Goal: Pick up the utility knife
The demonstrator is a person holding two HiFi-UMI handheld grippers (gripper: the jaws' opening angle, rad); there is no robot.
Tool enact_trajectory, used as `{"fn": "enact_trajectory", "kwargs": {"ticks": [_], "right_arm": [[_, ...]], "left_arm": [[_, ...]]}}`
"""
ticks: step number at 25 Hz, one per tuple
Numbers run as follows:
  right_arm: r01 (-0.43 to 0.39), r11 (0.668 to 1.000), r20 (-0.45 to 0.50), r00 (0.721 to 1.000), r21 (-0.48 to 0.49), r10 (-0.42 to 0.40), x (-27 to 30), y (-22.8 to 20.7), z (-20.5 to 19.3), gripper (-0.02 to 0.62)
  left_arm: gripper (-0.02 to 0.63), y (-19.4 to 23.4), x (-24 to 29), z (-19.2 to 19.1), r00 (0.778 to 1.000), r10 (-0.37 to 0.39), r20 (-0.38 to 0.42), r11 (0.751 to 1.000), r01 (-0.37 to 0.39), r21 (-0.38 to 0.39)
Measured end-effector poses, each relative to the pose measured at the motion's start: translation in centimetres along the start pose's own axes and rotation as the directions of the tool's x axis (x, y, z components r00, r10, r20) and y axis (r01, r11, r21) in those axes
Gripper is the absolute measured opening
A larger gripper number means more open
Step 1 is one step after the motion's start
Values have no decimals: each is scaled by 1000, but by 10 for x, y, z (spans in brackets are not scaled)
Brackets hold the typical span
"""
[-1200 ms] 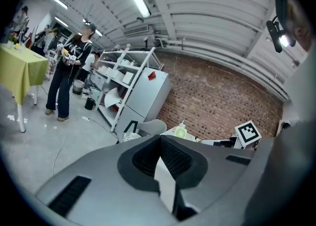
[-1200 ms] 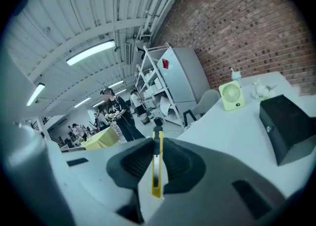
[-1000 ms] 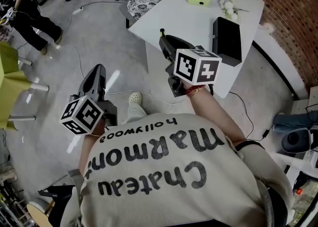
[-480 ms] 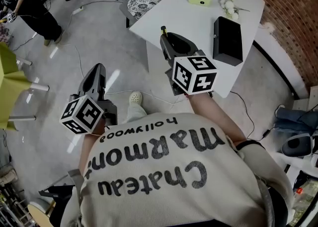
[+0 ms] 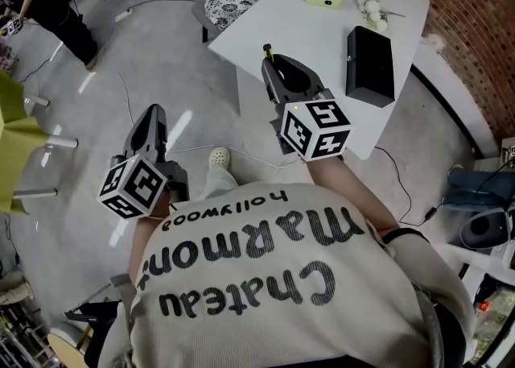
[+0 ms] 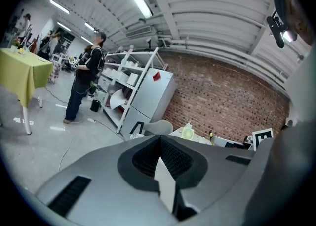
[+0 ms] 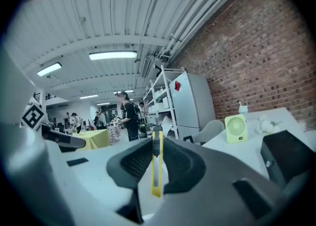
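While the left gripper (image 5: 155, 119) hangs closed and empty, the right gripper (image 5: 272, 60), at two o'clock from it, pinches the yellow utility knife (image 7: 156, 163) upright over the white table's (image 5: 322, 32) edge

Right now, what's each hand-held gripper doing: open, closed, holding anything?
Left hand-held gripper: closed, nothing between its jaws.
Right hand-held gripper: closed on the yellow utility knife.

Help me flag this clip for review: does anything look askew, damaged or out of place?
Nothing damaged or spilled. Only the yellow utility knife stands out: it is clamped on edge in the right hand-held gripper, its end poking past the jaws.
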State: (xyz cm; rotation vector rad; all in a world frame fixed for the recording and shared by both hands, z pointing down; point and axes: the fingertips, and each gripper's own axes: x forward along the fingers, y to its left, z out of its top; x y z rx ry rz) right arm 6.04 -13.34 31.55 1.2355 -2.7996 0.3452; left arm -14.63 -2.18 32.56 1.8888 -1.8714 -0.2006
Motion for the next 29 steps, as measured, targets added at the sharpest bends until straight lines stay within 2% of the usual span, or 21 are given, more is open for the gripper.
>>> {"fn": "enact_trajectory", "kwargs": {"ticks": [13, 23, 29], "right_arm": [[37, 999, -42, 998, -24, -38, 15, -15, -9, 69], [55, 998, -67, 996, -20, -56, 26, -17, -16, 69], [62, 998, -81, 995, -4, -62, 37, -14, -20, 69]], "left_arm": [[2, 4, 23, 1, 1000, -11, -13, 1000, 11, -7], [2, 17, 35, 2, 999, -28, -41, 997, 25, -67], [2, 26, 41, 5, 998, -27, -52, 998, 23, -66]]}}
